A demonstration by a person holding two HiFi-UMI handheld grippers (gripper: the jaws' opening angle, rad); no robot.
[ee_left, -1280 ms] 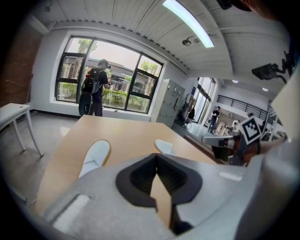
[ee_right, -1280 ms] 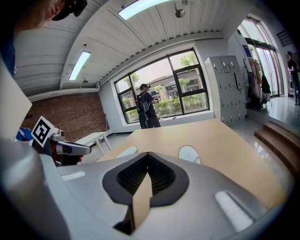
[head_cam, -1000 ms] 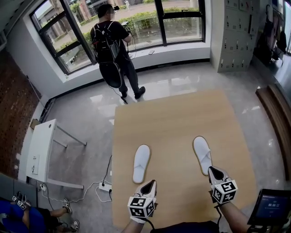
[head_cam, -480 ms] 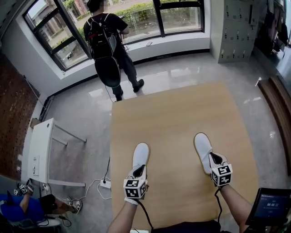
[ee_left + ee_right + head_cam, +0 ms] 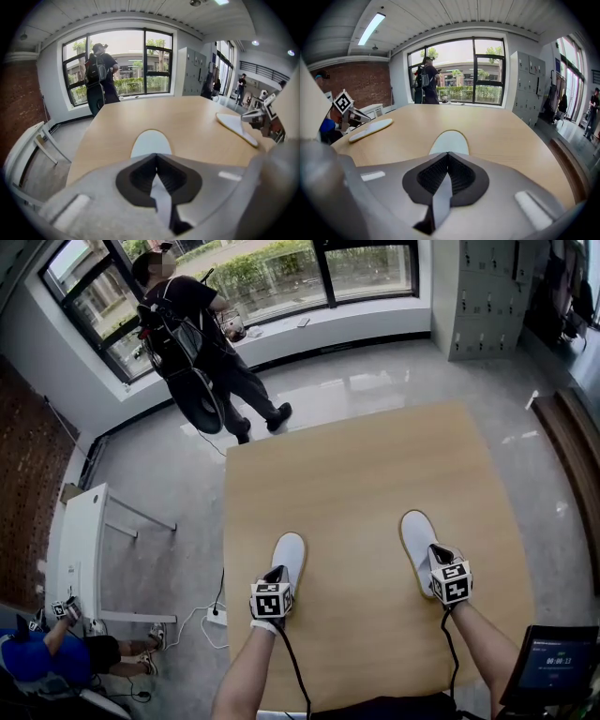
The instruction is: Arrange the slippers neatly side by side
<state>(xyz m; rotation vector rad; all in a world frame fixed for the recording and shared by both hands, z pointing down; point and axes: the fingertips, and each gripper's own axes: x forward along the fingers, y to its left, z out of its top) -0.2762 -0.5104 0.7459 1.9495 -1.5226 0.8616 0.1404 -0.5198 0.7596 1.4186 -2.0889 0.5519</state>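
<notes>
Both grippers have come forward onto the slippers since a second ago. The left gripper is clenched on the heel edge of the left flat white fabric slipper, and the right gripper grasps the heel of the right flat white fabric slipper. Both slippers lie flat on the light wooden table, toes pointing away, well apart and roughly parallel

A person wearing a backpack stood by the far window; a white table stood left, lockers far right.
</notes>
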